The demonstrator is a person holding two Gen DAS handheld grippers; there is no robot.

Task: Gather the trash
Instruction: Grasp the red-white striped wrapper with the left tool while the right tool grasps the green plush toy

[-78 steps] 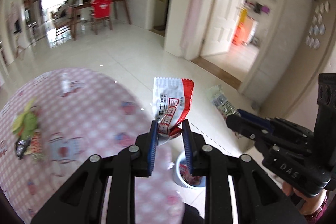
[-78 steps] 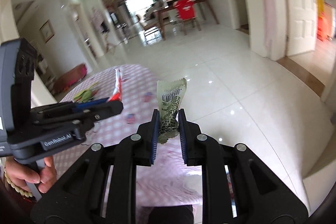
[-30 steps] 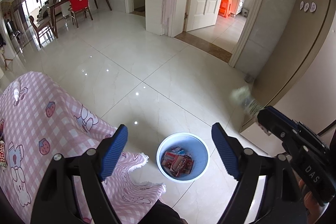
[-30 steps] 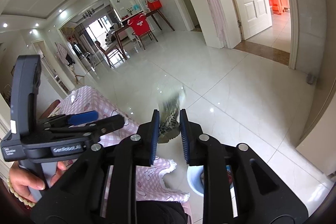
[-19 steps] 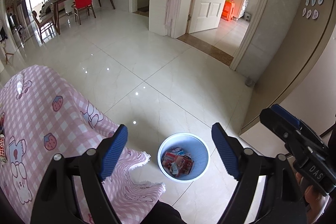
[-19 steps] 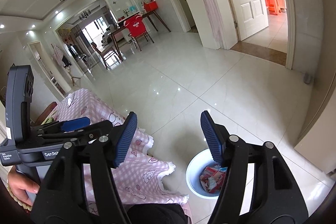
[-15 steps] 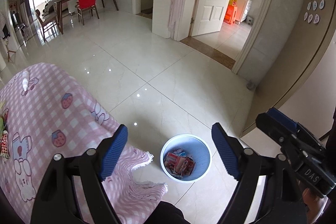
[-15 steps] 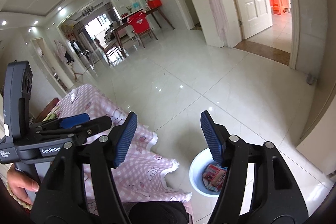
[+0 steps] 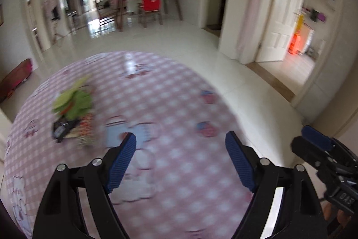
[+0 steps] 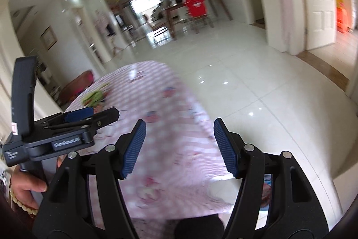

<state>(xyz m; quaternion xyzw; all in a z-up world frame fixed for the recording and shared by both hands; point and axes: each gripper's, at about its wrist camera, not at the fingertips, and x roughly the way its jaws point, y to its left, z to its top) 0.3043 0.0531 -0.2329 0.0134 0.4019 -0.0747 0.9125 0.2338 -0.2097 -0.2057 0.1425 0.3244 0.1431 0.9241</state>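
A blurred pile of wrappers (image 9: 72, 114), green, black and red-patterned, lies on the left of the pink checked tablecloth (image 9: 170, 104). My left gripper (image 9: 180, 160) is open and empty above the cloth, right of the pile. My right gripper (image 10: 179, 147) is open and empty above the table's right edge. The wrappers also show small in the right wrist view (image 10: 94, 97). The right gripper appears at the right edge of the left wrist view (image 9: 324, 156); the left gripper appears at the left of the right wrist view (image 10: 73, 127). The blue bin is almost hidden behind my right gripper's frame.
The tablecloth (image 10: 170, 127) hangs over the table's right edge, beside a glossy white tiled floor (image 10: 257, 82). A white door (image 9: 282, 21) and a doorway stand to the right. A wooden table with a red-covered chair (image 9: 150, 1) stands far back.
Both grippers dropped their wrappers into the blue bin and opened. Both views have since swung up and left from the bin on the floor to the tabletop; the frames are motion-blurred.
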